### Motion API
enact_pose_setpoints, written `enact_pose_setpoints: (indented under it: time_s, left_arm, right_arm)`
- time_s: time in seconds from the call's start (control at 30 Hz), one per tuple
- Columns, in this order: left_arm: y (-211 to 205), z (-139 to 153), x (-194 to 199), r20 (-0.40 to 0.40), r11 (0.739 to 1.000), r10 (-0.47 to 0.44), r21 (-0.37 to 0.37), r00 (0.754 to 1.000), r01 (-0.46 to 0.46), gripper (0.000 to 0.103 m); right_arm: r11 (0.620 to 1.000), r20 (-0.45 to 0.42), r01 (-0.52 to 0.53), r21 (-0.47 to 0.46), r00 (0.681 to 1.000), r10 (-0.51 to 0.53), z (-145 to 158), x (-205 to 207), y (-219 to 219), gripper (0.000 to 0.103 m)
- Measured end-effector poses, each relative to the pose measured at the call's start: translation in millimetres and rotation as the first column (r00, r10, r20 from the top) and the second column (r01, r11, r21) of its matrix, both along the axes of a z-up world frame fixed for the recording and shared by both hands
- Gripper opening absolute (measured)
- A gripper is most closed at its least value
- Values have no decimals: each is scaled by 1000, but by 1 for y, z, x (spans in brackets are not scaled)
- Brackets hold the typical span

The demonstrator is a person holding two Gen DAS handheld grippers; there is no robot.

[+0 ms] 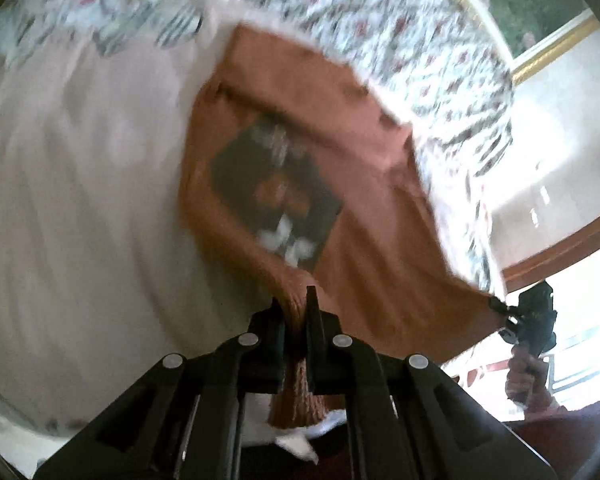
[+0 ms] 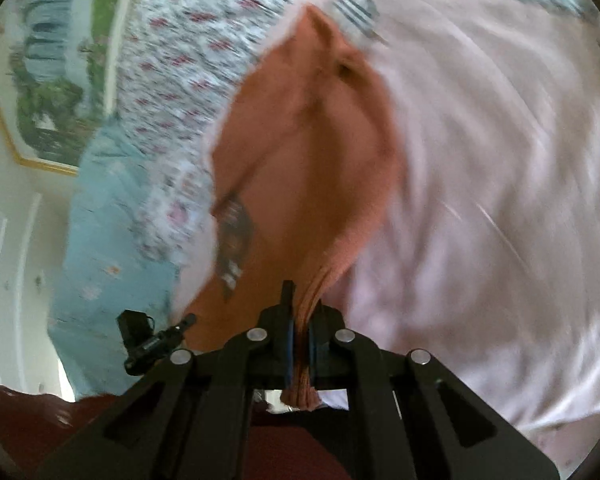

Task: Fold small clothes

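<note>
Pinching one bottom corner each, the left gripper (image 1: pixel 296 312) and right gripper (image 2: pixel 300 308) hold the orange shirt (image 1: pixel 300 152) stretched toward twelve o'clock over the pink bed (image 1: pixel 80 180).

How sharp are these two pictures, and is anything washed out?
Left wrist view: orange shirt and bedding smeared by motion, left tongs sharp, window at right blown out white. Right wrist view: the pink sheet streaks in arcs, right tongs crisp; both bend at the fisheye edges.
</note>
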State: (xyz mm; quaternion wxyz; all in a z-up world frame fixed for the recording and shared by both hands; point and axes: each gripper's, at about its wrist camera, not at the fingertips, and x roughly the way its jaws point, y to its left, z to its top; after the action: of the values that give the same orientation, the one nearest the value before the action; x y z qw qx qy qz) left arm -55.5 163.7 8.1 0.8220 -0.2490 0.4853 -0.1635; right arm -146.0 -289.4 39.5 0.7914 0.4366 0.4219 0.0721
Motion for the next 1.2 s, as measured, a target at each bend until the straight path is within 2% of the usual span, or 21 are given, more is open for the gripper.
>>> enact_pose_setpoints:
  time_s: [0.17, 0.3, 0.47, 0.7, 0.8, 0.9, 1.07, 1.2]
  left_arm:
    - [5, 32, 60, 122, 998, 59, -8, 991, -59, 5]
    - [4, 47, 126, 191, 994, 110, -6, 975, -111, 5]
    - [2, 54, 197, 218, 987, 157, 3, 963, -161, 5]
    - [-1, 32, 273, 174, 982, 168, 56, 970, -180, 5]
    - [2, 15, 296, 141, 978, 190, 55, 972, -199, 5]
    - [7, -6, 319, 94, 972, 225, 48, 970, -230, 5]
    - [8, -37, 347, 44, 960, 264, 82, 964, -267, 6]
    - [9, -56, 359, -11, 955, 278, 114, 961, -275, 11]
  right_arm:
    - [998, 86, 22, -51, 996, -18, 35, 58, -16, 6]
    - [993, 120, 60, -103, 992, -48, 42, 121, -35, 6]
    - [987, 131, 76, -139, 990, -58, 40, 193, -59, 6]
    - [984, 91, 92, -151, 993, -78, 28, 270, -98, 6]
    - [985, 47, 74, -157, 997, -68, 11, 299, -108, 6]
    - [983, 0, 61, -174, 998, -62, -7, 319, -113, 6]
    - [980, -76, 45, -195, 995, -61, -36, 343, -123, 7]
    - [978, -138, 34, -205, 988, -63, -48, 354, -129, 8]
